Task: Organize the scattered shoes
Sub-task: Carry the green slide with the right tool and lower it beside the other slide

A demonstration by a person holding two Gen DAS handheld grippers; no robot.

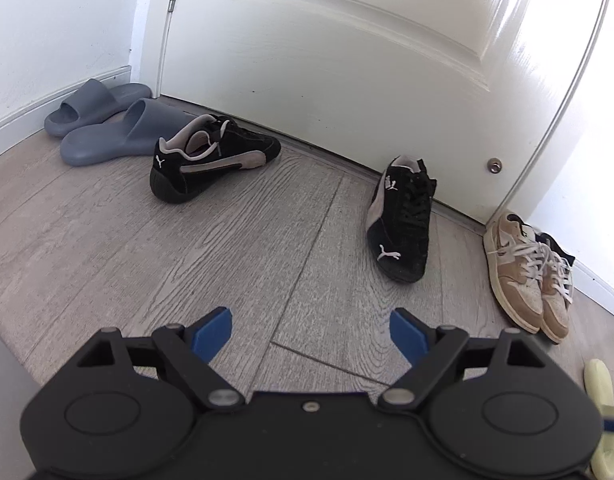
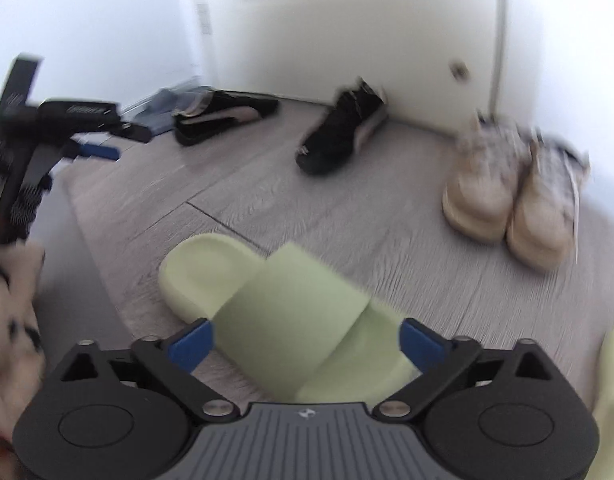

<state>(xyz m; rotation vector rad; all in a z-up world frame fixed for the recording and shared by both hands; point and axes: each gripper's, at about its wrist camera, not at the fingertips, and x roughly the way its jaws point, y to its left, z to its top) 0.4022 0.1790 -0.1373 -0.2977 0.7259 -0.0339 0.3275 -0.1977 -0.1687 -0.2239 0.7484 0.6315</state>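
Right tongs (image 2: 305, 344): spread wide, blue pads either side of the green slide (image 2: 283, 320), not pinching it; view blurred.
Left tongs (image 1: 311, 332): spread, empty, above bare wood floor (image 1: 227, 240).
Black sneaker (image 1: 401, 216): at 1 o'clock from left tongs, heel by the door (image 1: 347, 60).
Second black sneaker (image 1: 211, 158): at 11 o'clock, on its side.
Grey slides (image 1: 103, 120): 10 o'clock, paired in the corner.
Tan sneakers (image 1: 527, 276): 3 o'clock, side by side.
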